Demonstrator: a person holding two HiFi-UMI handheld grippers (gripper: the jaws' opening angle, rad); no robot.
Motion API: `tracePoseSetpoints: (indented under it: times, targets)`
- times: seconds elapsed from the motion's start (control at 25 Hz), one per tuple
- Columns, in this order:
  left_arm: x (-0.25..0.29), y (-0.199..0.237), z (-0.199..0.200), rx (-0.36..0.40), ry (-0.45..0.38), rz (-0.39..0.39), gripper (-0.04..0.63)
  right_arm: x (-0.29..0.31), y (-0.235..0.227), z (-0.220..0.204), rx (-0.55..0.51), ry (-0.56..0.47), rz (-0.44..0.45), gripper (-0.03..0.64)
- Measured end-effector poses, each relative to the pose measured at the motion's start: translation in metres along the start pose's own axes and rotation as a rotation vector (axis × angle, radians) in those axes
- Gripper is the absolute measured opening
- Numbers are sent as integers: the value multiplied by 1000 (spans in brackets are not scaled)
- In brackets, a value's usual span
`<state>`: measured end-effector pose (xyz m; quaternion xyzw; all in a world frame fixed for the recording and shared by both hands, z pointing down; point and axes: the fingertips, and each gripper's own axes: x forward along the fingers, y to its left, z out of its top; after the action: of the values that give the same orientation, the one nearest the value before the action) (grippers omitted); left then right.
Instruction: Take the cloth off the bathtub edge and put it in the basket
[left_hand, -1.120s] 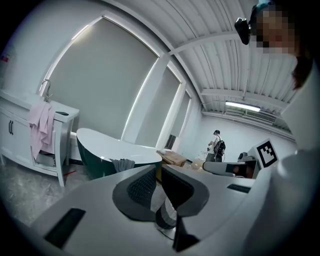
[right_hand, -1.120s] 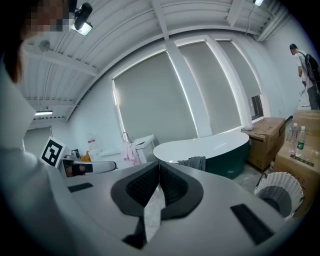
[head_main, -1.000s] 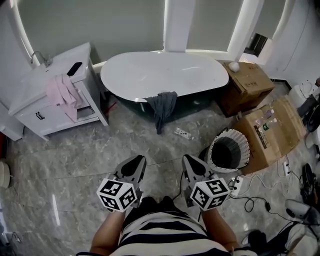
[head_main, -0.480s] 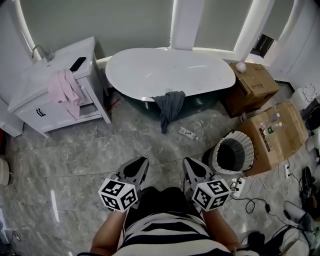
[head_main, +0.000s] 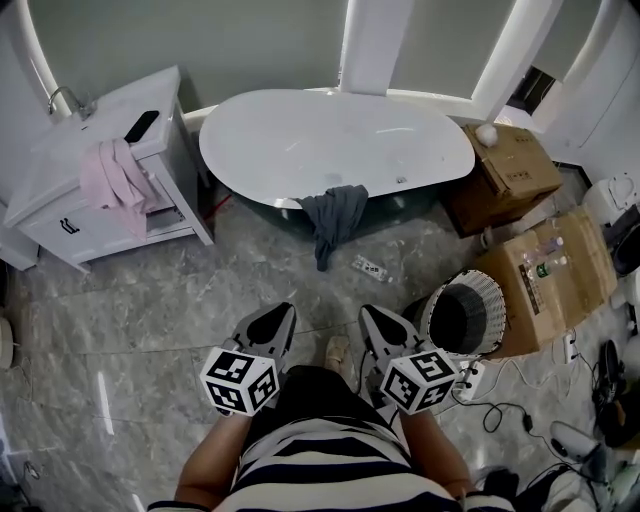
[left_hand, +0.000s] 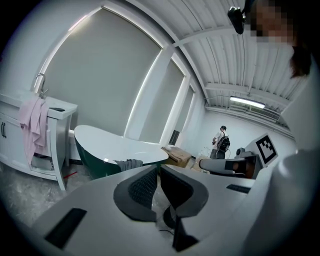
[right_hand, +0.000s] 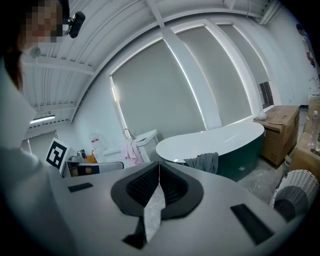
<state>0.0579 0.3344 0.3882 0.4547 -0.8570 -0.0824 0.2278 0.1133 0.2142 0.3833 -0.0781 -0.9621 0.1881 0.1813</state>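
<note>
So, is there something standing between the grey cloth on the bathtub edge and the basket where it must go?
Nothing visible blocks the way. Between the grey cloth on the bathtub and the basket there is open floor, with only one small white object lying flat on it. A carried cloth should pass over it.

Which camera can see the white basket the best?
The head view. It looks down into the white basket and shows its whole ribbed rim and dark inside, next to the cardboard box. The right gripper view catches only part of it at the picture's right edge. The left gripper view does not show it.
</note>
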Motion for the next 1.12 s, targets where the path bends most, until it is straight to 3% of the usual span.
tracePoseSetpoints:
  times: [0.6,0.88,1.12]
  targets:
    - [113,28,48,11,8,78,31,83,-88,59,-23,46,80,26]
    - [166,39,61,7,13,77,31,123,-133,71,-49,75,105,26]
    - [192,58,56,-5,69,82,31,149,-155,69,-58,114,91,28]
